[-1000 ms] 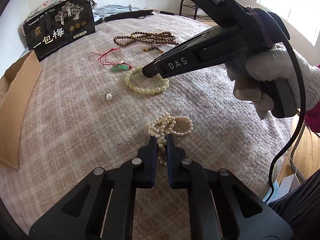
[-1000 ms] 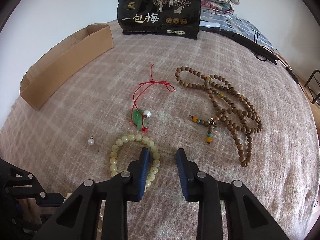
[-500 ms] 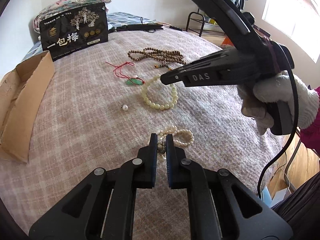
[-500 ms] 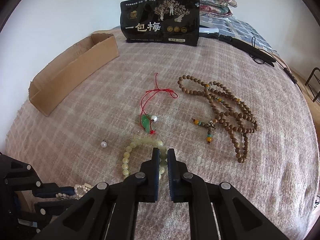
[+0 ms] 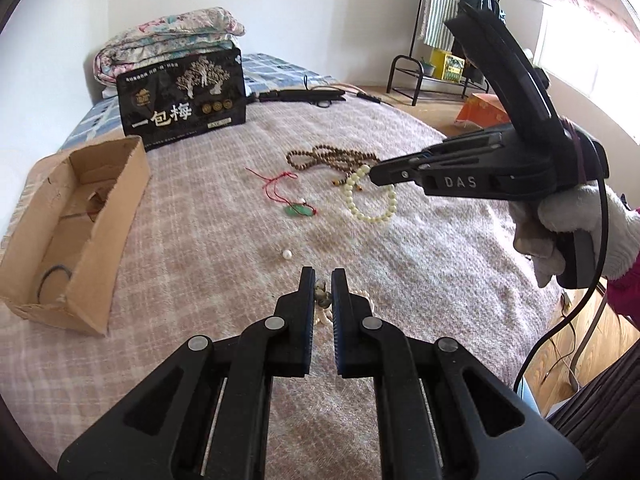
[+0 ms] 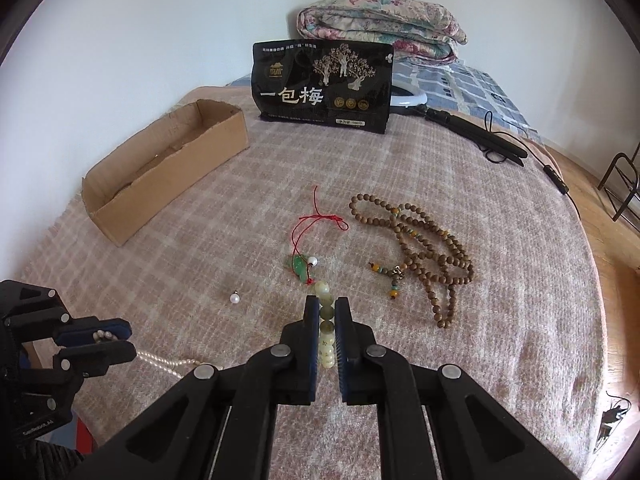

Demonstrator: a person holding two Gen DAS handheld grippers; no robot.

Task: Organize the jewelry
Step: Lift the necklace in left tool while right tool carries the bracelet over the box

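Left gripper [image 5: 321, 278] clamps pearl strand [image 5: 323, 300], lifted near bed's [image 5: 440, 280] front edge. Right gripper [image 6: 326, 307] pinches pale bead bracelet [image 6: 325, 320], raised mid-bed. Both picks look done; next, carry to cardboard box [image 6: 160, 176] at left edge.

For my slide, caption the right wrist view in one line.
Right gripper jaws clamp a pale jade-bead bracelet above the blanket; the cardboard box waits.

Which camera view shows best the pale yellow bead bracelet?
The left wrist view: the pale bead bracelet hangs as a nearly whole loop from the right gripper. The right wrist view shows only a few beads between its fingers.
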